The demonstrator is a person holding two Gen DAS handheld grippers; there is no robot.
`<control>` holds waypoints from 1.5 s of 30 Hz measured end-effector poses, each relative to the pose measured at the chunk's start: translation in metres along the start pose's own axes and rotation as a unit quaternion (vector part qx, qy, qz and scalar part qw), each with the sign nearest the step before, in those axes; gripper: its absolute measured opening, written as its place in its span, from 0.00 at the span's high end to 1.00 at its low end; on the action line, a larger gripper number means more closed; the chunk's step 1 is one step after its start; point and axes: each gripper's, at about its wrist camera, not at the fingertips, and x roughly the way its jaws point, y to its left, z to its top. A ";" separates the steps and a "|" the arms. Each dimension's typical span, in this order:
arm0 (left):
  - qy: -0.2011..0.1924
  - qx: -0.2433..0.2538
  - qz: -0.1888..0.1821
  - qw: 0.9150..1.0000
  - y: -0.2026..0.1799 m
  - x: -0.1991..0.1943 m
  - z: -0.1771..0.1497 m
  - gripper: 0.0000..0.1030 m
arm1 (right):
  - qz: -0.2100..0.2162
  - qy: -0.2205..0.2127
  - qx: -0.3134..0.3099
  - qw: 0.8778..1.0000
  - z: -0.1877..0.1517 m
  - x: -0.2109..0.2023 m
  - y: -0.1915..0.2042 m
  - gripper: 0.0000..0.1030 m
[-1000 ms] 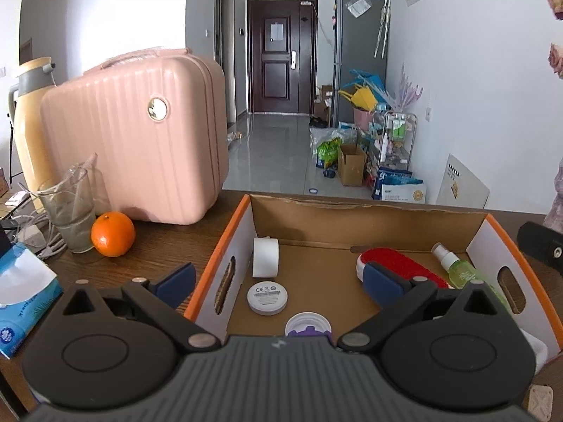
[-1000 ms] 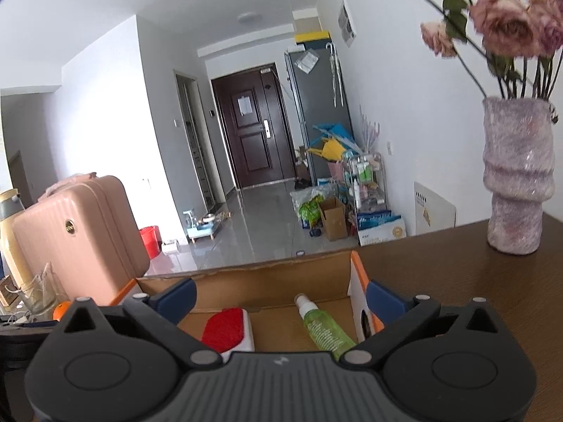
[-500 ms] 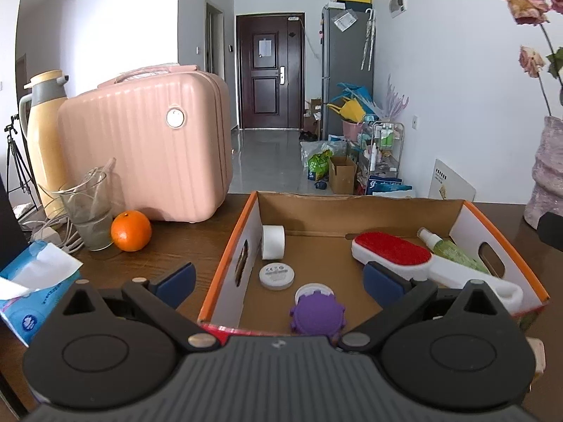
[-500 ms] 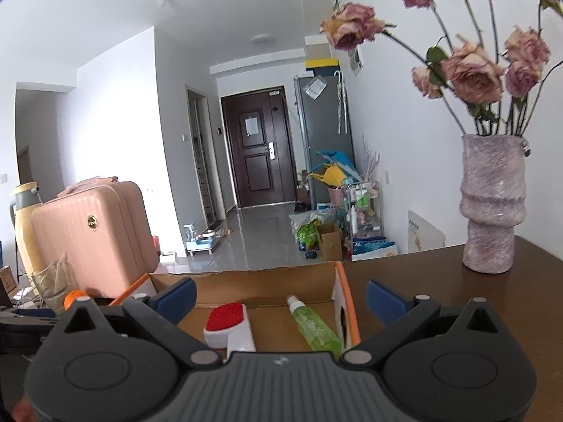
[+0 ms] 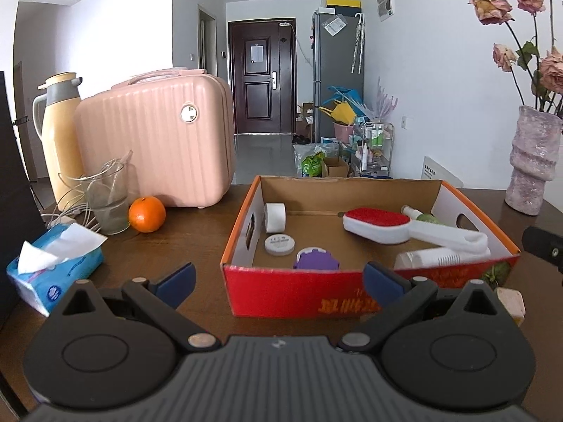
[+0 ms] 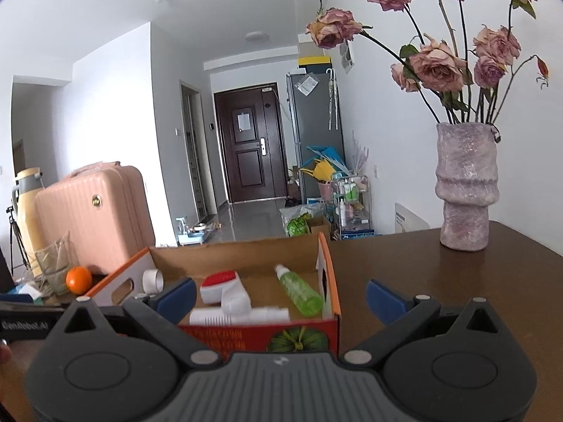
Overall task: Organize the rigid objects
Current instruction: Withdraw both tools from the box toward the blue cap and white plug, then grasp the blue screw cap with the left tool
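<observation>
Both the left gripper (image 5: 278, 277) and right gripper (image 6: 280, 297) stood wide, empty, before the cardboard box (image 5: 299, 290) holding a red-and-white brush (image 5: 394, 227), possibly a lint brush.

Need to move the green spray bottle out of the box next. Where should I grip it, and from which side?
Grip the spray bottle across its round body, coming from above with the right gripper. It lies on its side along the box's right wall, cap pointing away, so a side approach is likely blocked. The brush lies just left of it; keep the fingers narrow.

Pink suitcase (image 5: 155, 140), orange (image 5: 146, 214) beside it — vase (image 6: 466, 186) well apart.
</observation>
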 end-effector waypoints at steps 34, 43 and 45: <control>0.054 -0.005 -0.011 0.998 0.032 -0.060 -0.059 0.00 | -0.008 0.053 -0.005 0.999 -0.058 -0.061 0.000 0.00; 0.123 -0.014 0.008 0.992 0.045 -0.019 -0.065 0.00 | -0.005 0.056 -0.005 0.998 -0.059 -0.060 0.000 0.00; 0.137 -0.018 0.017 0.990 0.049 -0.009 -0.068 0.00 | -0.004 0.056 -0.006 0.998 -0.059 -0.060 0.001 0.00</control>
